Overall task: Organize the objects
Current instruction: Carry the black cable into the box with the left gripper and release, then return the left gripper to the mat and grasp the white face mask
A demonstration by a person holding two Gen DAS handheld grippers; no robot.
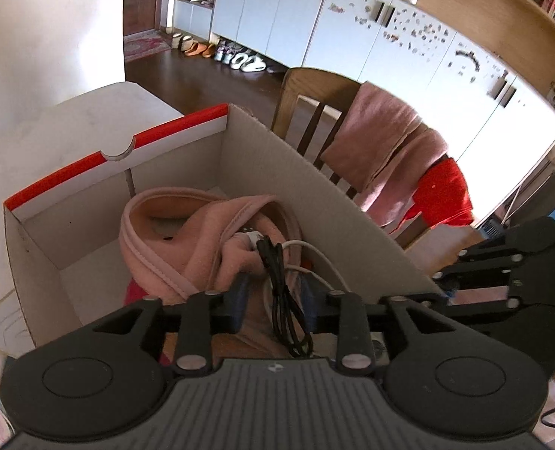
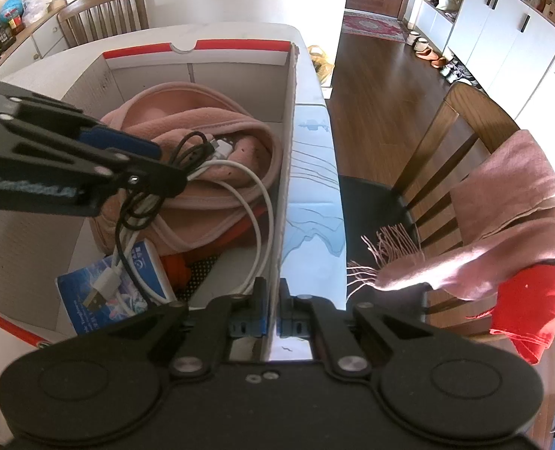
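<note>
I hold two grippers over a cardboard box [image 2: 288, 172]. My right gripper [image 2: 273, 300] is clamped on the box's near wall, steadying it. My left gripper [image 1: 275, 300], jaws parted, hangs inside with a black cable [image 1: 281, 292] loose between them, atop a pink blanket [image 1: 202, 240]. Judging by this, I'm depositing the cable; next, lift the left clear.

We count one open cardboard box with a red rim [image 2: 236, 45]. Inside it we see one pink fleece cloth [image 2: 217, 138], one thin black cable [image 1: 283, 288], one white charging cable [image 2: 266, 206] and one small blue printed packet [image 2: 108, 292]. Around the table we count two brown wooden chairs [image 2: 105, 7], one in each view's background. Over one chair hangs one pink fringed scarf [image 2: 509, 217] and one red cloth [image 2: 532, 300].
</note>
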